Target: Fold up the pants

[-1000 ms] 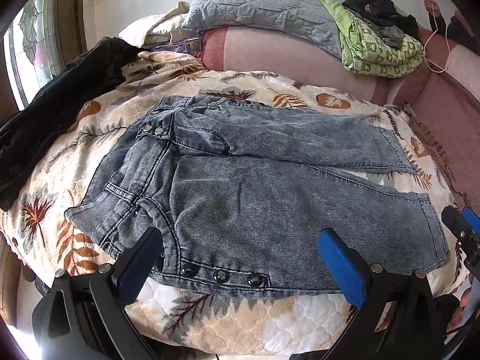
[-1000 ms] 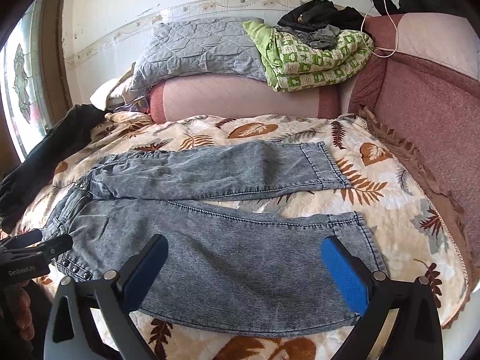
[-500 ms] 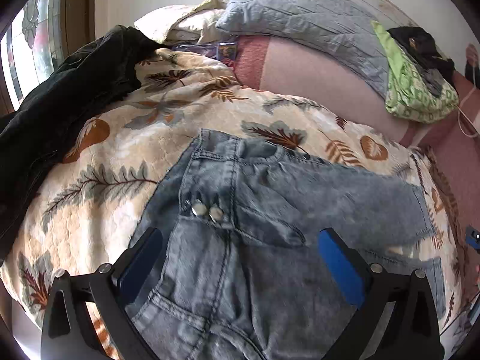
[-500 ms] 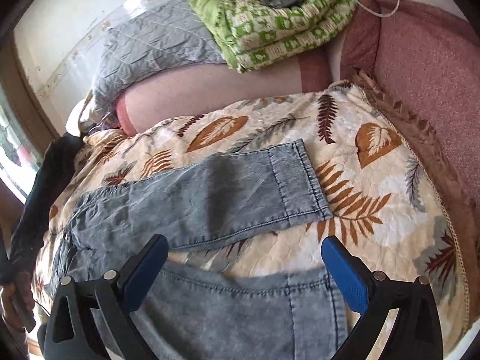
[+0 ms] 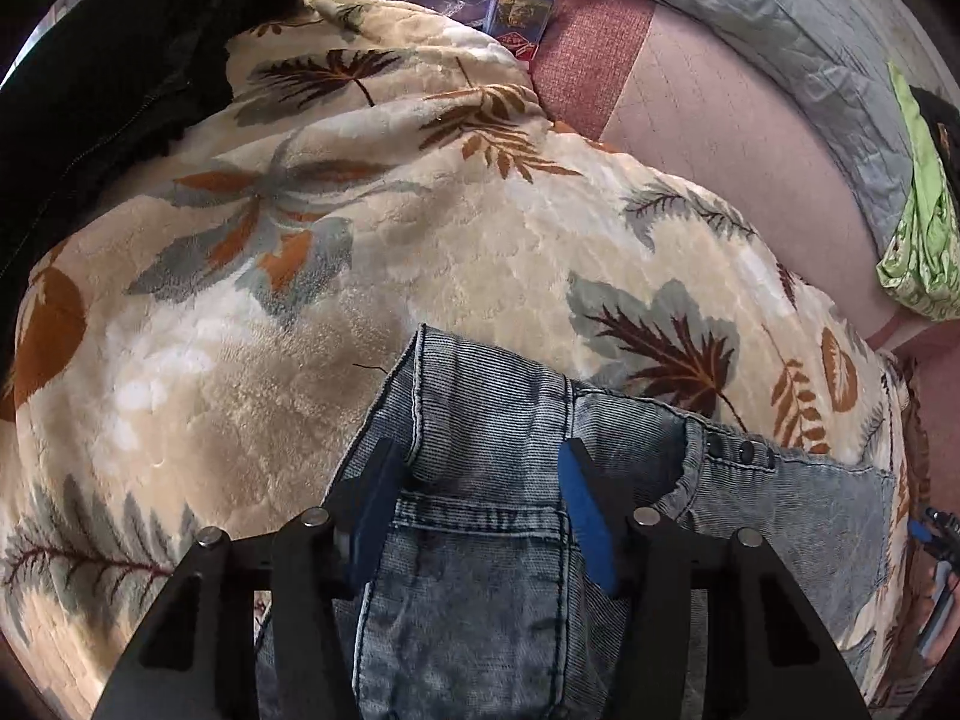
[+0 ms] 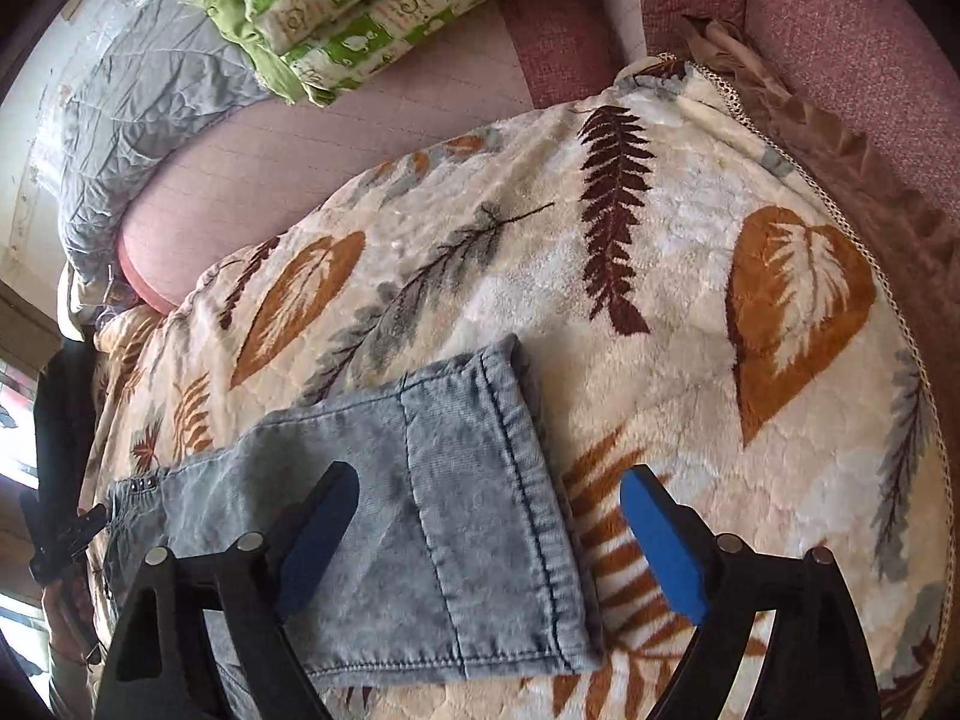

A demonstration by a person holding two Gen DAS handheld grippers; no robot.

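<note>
The pants [image 5: 480, 540] lie flat on a leaf-patterned blanket [image 5: 300, 300], grey-blue denim with the waist end under the left gripper [image 5: 474, 498] and a leg cuff under the right gripper [image 6: 486, 516].

The left gripper's jaws stand partly open, and the waistband corner [image 5: 468, 396] rises between them and runs ahead of the tips; whether the pads press the cloth cannot be told, though they seem to bracket it without pinching. The right gripper's jaws gape wide and hold nothing. The hem [image 6: 528, 480] crosses the gap between them, the left pad over denim, the right pad over bare blanket beyond the cuff edge.

The likely trouble is an uneven grab. If the right jaws close where they are, they may catch plush blanket along with the hem, or only the top layer of the cuff, so the leg would lift skewed. On the left, thick doubled waistband cloth could slip from a shallow pinch. Raising the two ends out of step would probably twist the fold.

A small printed box [image 5: 516, 15] lies well ahead of the left jaws, but its lettering is too blurred to read.
</note>
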